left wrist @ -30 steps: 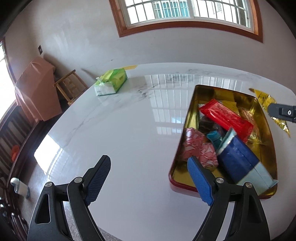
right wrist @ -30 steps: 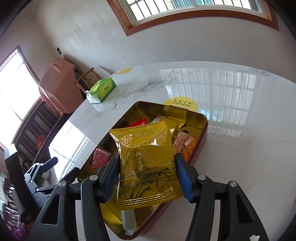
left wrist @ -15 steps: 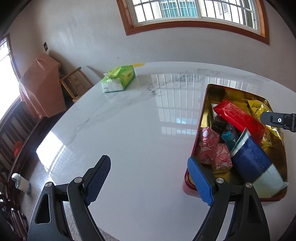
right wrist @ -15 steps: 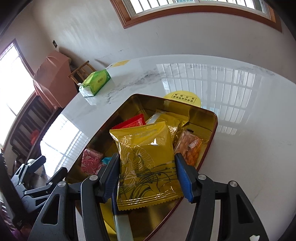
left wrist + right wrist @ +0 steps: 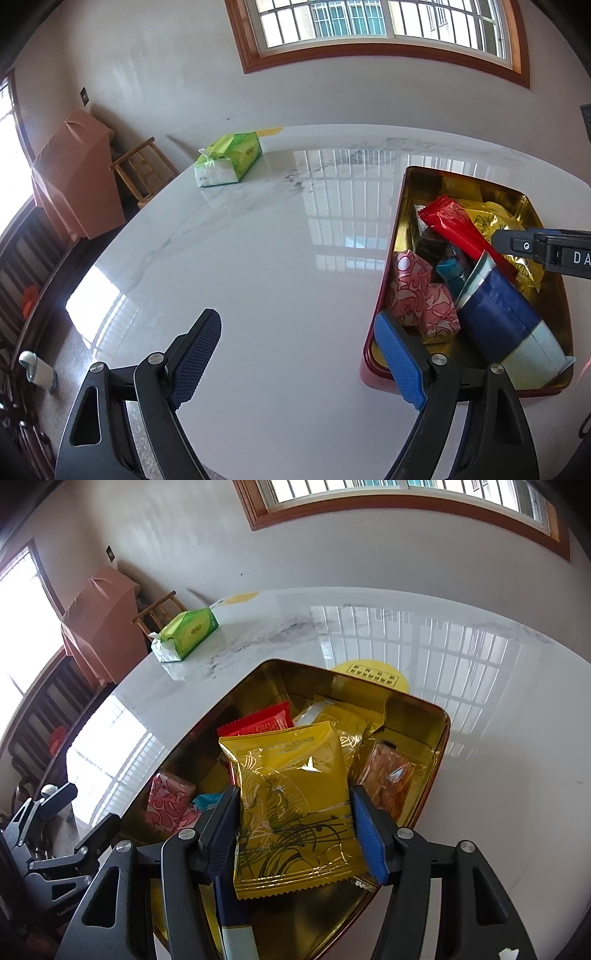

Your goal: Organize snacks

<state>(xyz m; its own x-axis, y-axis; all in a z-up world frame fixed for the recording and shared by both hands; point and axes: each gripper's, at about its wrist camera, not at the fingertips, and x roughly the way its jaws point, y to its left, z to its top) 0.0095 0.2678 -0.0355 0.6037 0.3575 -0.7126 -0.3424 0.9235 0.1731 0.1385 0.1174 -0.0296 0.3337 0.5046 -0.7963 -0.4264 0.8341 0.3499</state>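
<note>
Right hand-held gripper (image 5: pixel 295 827) pinching gold snack packet (image 5: pixel 291 808) over tin (image 5: pixel 439 738), hiding snacks beneath, left hand-held gripper (image 5: pixel 295 354) spread empty

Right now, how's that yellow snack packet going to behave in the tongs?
The yellow snack packet looks puffed and glossy, so probably light and slippery. Held flat between the right tongs without sagging, it seems fairly stiff, though its contents may crush.

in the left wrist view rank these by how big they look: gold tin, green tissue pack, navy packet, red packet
1. gold tin, clearly the largest
2. navy packet
3. and 4. green tissue pack and red packet look about alike; the tissue pack lies farther from the camera, so no firm order.
</note>
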